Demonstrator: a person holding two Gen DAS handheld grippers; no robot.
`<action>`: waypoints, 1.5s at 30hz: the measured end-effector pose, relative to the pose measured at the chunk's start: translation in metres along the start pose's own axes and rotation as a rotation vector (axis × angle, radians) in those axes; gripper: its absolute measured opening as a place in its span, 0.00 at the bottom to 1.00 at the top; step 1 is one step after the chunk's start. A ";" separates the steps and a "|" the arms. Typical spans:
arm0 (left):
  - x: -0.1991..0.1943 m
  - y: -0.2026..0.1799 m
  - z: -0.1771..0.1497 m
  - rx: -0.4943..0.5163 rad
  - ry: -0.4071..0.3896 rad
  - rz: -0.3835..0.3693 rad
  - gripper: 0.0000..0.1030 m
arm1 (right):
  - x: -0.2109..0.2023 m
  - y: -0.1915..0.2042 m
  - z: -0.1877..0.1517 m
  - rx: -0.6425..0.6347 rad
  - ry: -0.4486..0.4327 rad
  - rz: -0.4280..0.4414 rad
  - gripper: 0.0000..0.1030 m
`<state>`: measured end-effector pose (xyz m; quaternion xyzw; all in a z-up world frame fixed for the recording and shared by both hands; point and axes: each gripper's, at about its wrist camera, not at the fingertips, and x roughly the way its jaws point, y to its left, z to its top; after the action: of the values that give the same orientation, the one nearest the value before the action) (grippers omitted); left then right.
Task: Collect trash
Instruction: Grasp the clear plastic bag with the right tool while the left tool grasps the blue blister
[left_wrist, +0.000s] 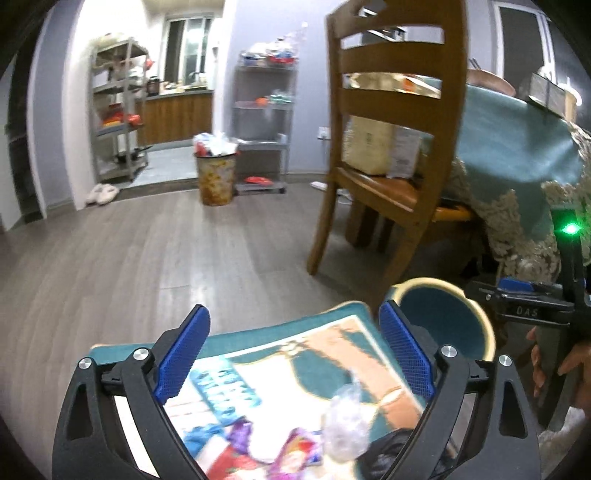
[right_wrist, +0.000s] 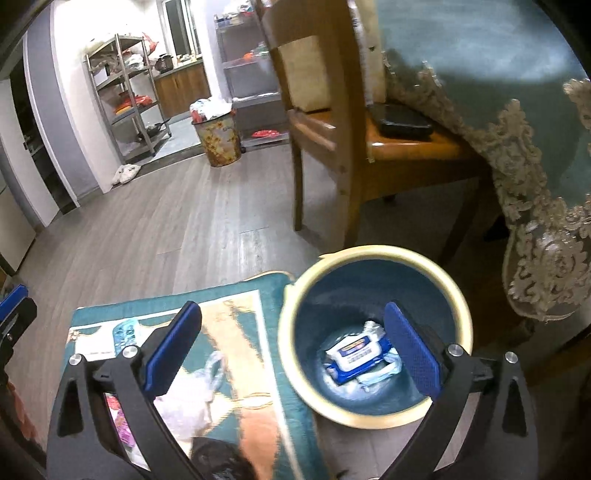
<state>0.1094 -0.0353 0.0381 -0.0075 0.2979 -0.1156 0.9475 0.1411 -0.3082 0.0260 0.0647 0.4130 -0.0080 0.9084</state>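
1. Left gripper (left_wrist: 293, 354) is hovering over the teal printed floor mat (left_wrist: 288, 332), jaws standing wide, nothing between them.
2. Right gripper (right_wrist: 291, 354) is hanging above the mat edge and the round teal trash bin with cream rim (right_wrist: 295, 350), jaws also wide, holding nothing.
3. Bin is sitting on the wood floor (right_wrist: 166, 229) just beside the mat; a white-and-blue wipes pack (right_wrist: 356, 352) and crumpled plastic are lying at its bottom.
4. Trash is lying on the mat: crumpled clear plastic wrapper (left_wrist: 345, 424), purple snack wrappers (left_wrist: 295, 448), white plastic bag (right_wrist: 192, 402); dark item at the near edge is too blurred to tell.
5. Wooden chair (left_wrist: 391, 110) is standing beyond the mat, next to the teal lace-trimmed tablecloth (right_wrist: 517, 129).
6. Patterned full waste bin (left_wrist: 216, 177) is standing well apart by the grey shelves.
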 end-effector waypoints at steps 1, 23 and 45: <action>-0.001 0.007 0.000 -0.010 0.001 0.012 0.90 | 0.003 0.008 -0.001 -0.003 0.005 0.012 0.94; 0.015 0.131 -0.056 -0.168 0.141 0.231 0.90 | 0.072 0.117 -0.056 -0.166 0.166 0.039 0.94; 0.111 0.083 -0.066 -0.161 0.303 0.239 0.90 | 0.095 0.073 -0.068 -0.099 0.277 0.169 0.25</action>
<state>0.1780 0.0245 -0.0853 -0.0302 0.4439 0.0220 0.8953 0.1579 -0.2237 -0.0811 0.0548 0.5273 0.0980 0.8422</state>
